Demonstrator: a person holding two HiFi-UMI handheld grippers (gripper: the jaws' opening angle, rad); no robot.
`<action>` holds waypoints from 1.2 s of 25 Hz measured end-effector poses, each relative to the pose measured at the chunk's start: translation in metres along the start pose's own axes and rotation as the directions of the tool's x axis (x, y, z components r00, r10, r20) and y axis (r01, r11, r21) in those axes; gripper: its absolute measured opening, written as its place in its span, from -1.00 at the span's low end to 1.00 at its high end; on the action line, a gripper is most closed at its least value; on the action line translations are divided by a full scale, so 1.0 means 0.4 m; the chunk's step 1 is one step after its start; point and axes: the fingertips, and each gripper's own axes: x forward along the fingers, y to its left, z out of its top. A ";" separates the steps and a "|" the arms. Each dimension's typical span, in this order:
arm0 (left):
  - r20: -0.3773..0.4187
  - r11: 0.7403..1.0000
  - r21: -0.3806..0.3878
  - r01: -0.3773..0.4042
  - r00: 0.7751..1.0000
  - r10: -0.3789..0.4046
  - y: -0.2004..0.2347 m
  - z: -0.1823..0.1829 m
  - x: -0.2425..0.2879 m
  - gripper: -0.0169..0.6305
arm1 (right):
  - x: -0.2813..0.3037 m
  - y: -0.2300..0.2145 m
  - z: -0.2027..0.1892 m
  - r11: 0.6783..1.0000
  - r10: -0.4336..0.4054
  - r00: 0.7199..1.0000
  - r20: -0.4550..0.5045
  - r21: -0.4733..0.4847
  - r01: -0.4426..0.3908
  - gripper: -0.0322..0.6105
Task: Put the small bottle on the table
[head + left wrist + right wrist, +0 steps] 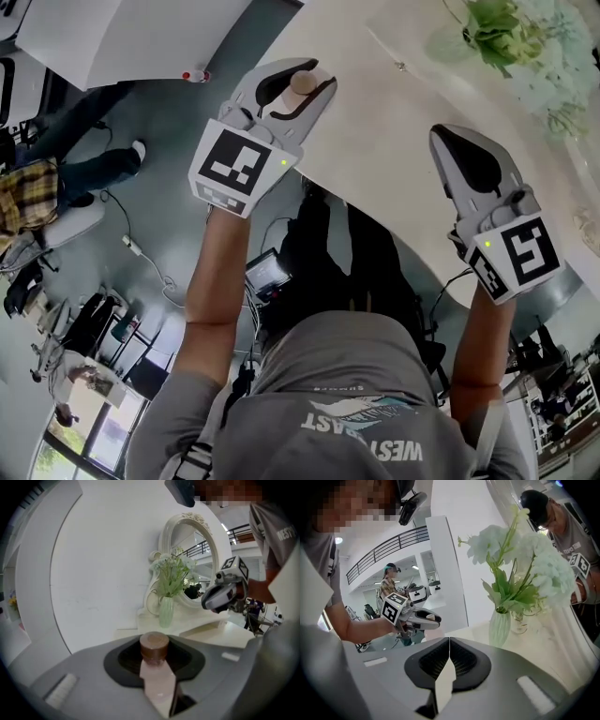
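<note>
A small pale pink bottle [157,681] with a brown cap [154,646] sits clamped in my left gripper [157,667]. From the head view its cap [303,83] pokes up between the jaws of the left gripper [298,86], held above the edge of the white table [394,141]. My right gripper [466,155] hovers over the table to the right, shut, with nothing between its jaws. In the right gripper view the right gripper [449,644] shows its jaws closed together, and the left gripper [425,619] with the bottle is seen off to the left.
A pale green vase of white-green flowers [500,626] stands on the table ahead of the right gripper. An oval white-framed mirror [194,559] stands behind the vase [166,612]. A person in a checked shirt [37,192] is on the grey floor to the left.
</note>
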 end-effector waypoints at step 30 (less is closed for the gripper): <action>-0.036 0.998 -0.014 0.055 0.998 -0.056 0.013 -0.138 0.095 -0.60 | 0.071 -0.010 -0.045 0.999 0.011 0.999 -0.038 0.035 -0.010 -0.88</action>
